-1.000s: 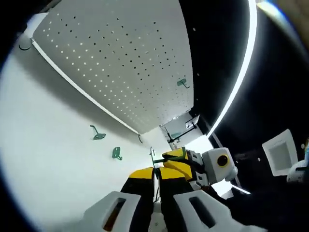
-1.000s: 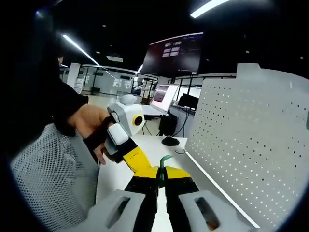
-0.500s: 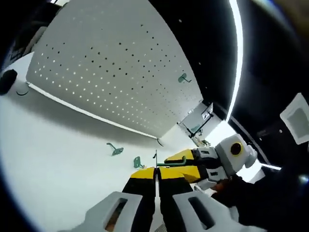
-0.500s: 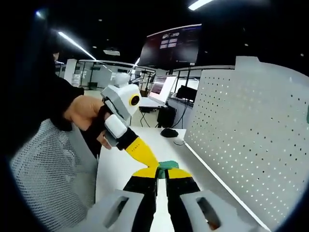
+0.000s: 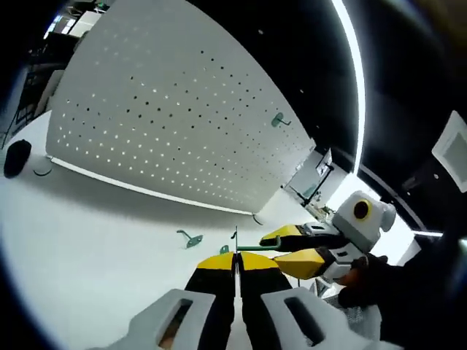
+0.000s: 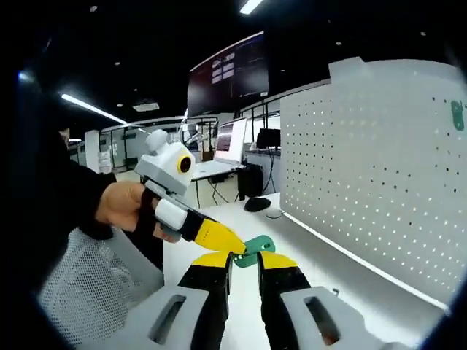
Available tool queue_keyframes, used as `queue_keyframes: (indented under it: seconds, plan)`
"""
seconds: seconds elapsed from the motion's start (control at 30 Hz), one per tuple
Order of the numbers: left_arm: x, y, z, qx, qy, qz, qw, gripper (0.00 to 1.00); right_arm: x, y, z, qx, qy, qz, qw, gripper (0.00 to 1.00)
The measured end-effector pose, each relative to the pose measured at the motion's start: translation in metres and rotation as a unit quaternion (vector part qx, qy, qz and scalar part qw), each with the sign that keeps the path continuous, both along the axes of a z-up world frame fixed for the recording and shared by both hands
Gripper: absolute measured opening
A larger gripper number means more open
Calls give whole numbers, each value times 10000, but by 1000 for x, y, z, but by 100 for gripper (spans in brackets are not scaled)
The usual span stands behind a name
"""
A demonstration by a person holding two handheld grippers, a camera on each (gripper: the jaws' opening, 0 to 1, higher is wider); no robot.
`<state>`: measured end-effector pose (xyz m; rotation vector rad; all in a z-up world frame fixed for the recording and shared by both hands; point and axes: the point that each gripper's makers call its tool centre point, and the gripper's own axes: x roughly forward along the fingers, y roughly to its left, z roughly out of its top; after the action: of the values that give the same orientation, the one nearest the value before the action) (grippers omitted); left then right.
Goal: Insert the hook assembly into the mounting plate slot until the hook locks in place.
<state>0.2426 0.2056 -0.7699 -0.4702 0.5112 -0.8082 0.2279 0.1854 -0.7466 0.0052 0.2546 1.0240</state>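
Left gripper view: 2 claws (image 5: 235,257) (image 5: 284,251) clamped on 1 green hook (image 5: 255,248), spare hook (image 5: 190,238) on table (image 5: 87,240).

The room is dim, with a dark ceiling crossed by long strip lights (image 5: 355,80). A white counter (image 5: 87,240) carries an upright white pegboard panel (image 6: 379,168), which takes most of the light. Behind it stands a large dark screen (image 6: 226,73) above a row of desks with monitors (image 6: 237,138) and hanging cables. A dark computer mouse (image 6: 257,204) lies on the counter near the panel's end. A grey mesh chair back (image 6: 95,284) sits close by.
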Motion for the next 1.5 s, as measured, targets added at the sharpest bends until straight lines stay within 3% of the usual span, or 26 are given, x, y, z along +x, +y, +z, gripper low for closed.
queue_keyframes:
  seconds: [0.1, 0.23, 0.57, 0.67, 0.77, 0.87, 0.97, 1.23, 1.5]
  plan:
    - [1, 1, 1, 103, -115, 31, 9999, 1, 1, 1, -1, 266, 344, -84, 9990, 11]
    - [2, 2, 2, 124, -182, 55, 9997, 1, 5, -1, 1, 450, 513, -222, 9974, 8]
    - [3, 1, 7, 361, -489, 53, 9981, 1, 5, -2, -1, 508, 698, -379, 9955, 2]
    - [2, 0, 6, 508, -572, 13, 9971, 1, 4, -1, -1, 375, 531, -315, 9974, 2]
    - [2, -1, 5, 555, -585, -33, 9967, 1, 4, -2, 0, 77, 122, -226, 9996, 1]
    - [1, -2, 4, 622, -618, -61, 9961, 1, 0, 2, 2, -543, -663, 8, 9963, 1]
    - [0, -2, 2, 631, -575, -105, 9963, 1, -5, 5, 1, -814, -1051, 238, 9908, 0]
    - [-1, -3, 1, 894, -713, -115, 9934, 1, 0, 5, -4, -773, -682, -9, 9947, 2]
    - [0, -4, 1, 854, -704, -120, 9938, 1, 5, 9, -10, -1141, -826, -184, 9899, 2]
